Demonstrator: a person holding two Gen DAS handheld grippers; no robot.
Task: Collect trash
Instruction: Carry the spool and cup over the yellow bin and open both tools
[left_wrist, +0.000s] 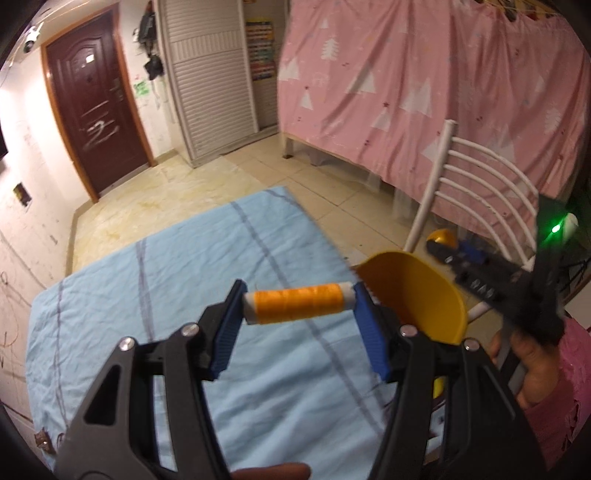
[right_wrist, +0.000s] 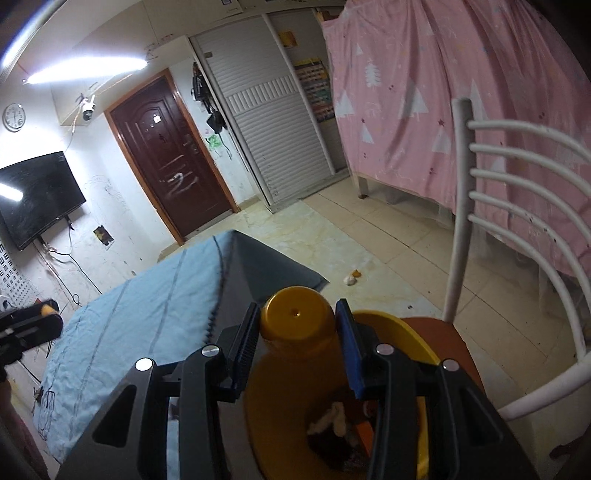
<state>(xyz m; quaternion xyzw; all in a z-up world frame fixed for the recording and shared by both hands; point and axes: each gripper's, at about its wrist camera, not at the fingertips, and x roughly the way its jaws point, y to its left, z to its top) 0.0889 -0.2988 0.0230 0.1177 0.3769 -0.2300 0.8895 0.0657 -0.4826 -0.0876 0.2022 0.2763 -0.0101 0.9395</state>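
Observation:
My left gripper is shut on an orange thread spool, held crosswise between its blue pads above the light blue cloth. A yellow bin stands just to its right. My right gripper is shut on the bin's yellow lid, held above the open yellow bin. Scraps of trash lie inside the bin. The right gripper also shows at the right of the left wrist view.
The blue cloth covers a table. The bin rests on a white chair with a brown seat. A pink curtain, a brown door and a small scrap on the floor lie beyond.

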